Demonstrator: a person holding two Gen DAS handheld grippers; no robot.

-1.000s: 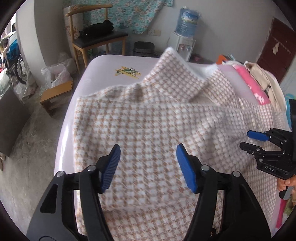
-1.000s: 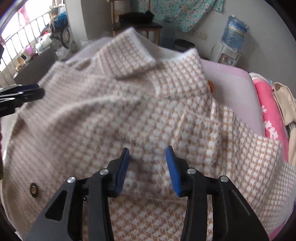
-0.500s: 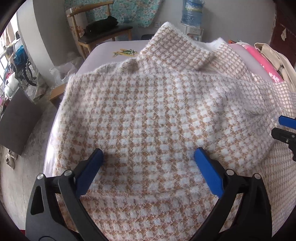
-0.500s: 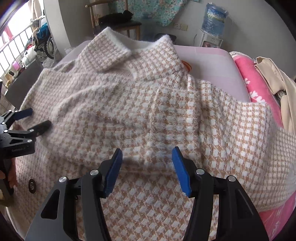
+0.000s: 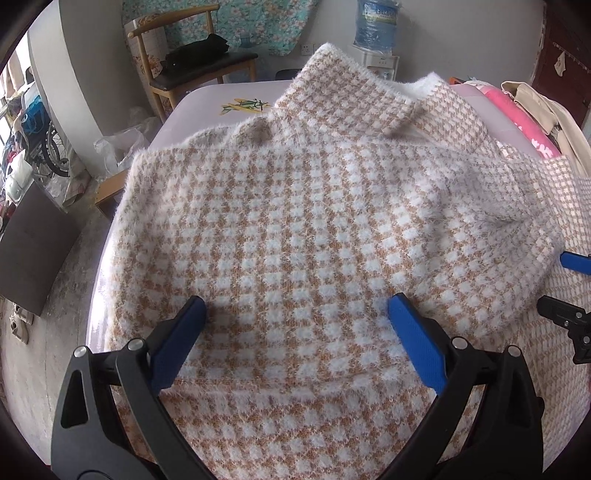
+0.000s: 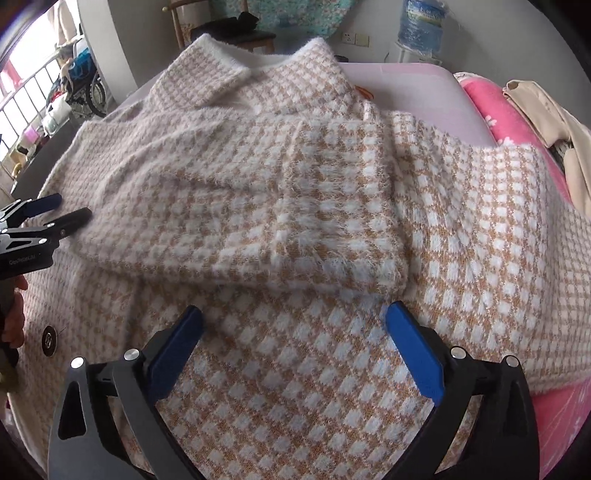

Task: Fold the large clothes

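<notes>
We are in a lived-in home, in a room used for laundry and storage. A wooden chair with a dark seat stands against the far wall under a hanging floral cloth, and a water dispenser with its blue bottle sits beside a wall socket. The worktop wears a pale lilac cover printed with a small plant motif, and folded pink and beige textiles are heaped at its edge. We see a bare concrete floor, plastic bags, and a wheel by a barred window.
</notes>
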